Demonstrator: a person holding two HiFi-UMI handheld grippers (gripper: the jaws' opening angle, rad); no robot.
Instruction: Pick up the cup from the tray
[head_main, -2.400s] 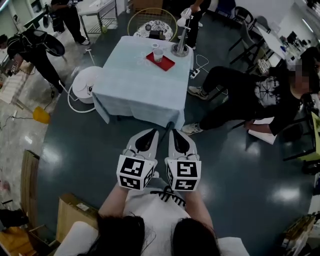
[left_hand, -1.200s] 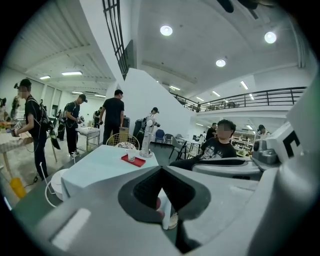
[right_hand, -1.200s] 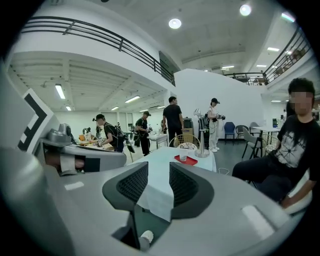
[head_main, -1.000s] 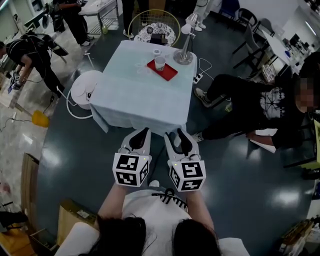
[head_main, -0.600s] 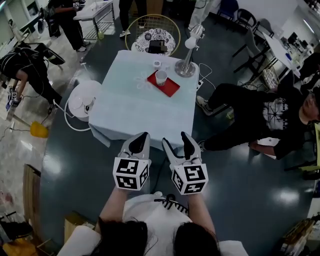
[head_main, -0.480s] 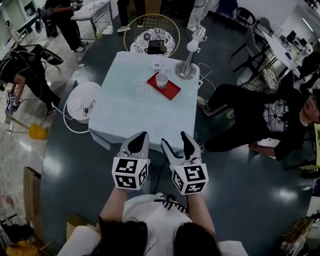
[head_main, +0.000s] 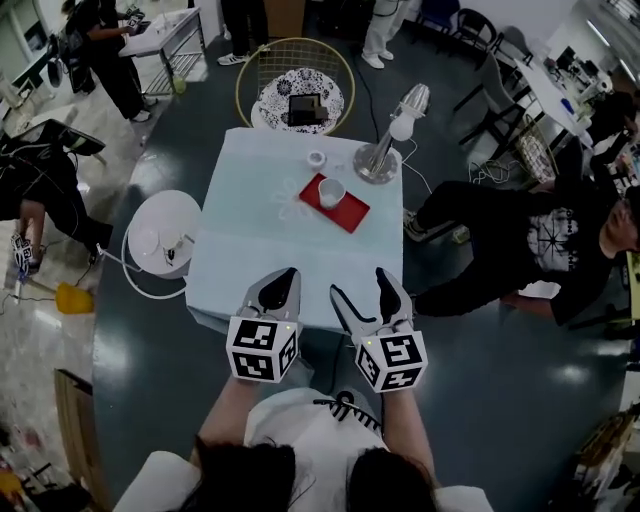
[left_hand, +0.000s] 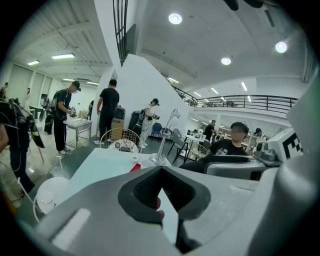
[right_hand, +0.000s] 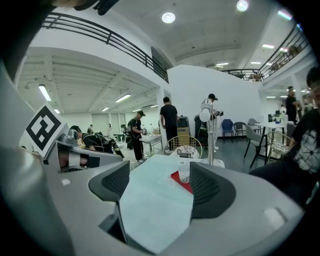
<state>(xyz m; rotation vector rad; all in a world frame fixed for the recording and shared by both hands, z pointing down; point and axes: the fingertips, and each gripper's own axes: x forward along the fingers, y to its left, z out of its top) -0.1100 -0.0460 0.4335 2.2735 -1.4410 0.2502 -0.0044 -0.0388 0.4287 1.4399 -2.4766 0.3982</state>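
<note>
I hold both grippers side by side over the near edge of the surface (head_main: 255, 240), which is covered with a pale cloth. My left gripper (head_main: 288, 275) has its jaws clenched: in the left gripper view the dark pads meet at their tips, with nothing caught between them. My right gripper (head_main: 359, 282) is released. Its jaws have just been opening and now stand wide apart, with nothing between them but the cloth below.

The cup (head_main: 331, 192) stands upright on the red tray (head_main: 351, 213), toward the tray's far end. The tray lies cornerwise on the far half of the surface, well apart from both grippers. In the right gripper view the cup shows far off through the gap between my jaws, closer to the right pad than to the left.

A lamp (head_main: 376, 164) stands just beside the tray on the right, its round base on the cloth and its head leaning out past the surface's edge. A small white ring (head_main: 316, 158) lies beyond the tray, near the far edge.

Past the surface a round wire basket (head_main: 262, 75) stands on the floor (head_main: 480, 400). A white disc (head_main: 163, 235) with a cable lies on the floor left of the surface. On the right a person (head_main: 510, 235) in black sits with legs stretched toward the surface.
</note>
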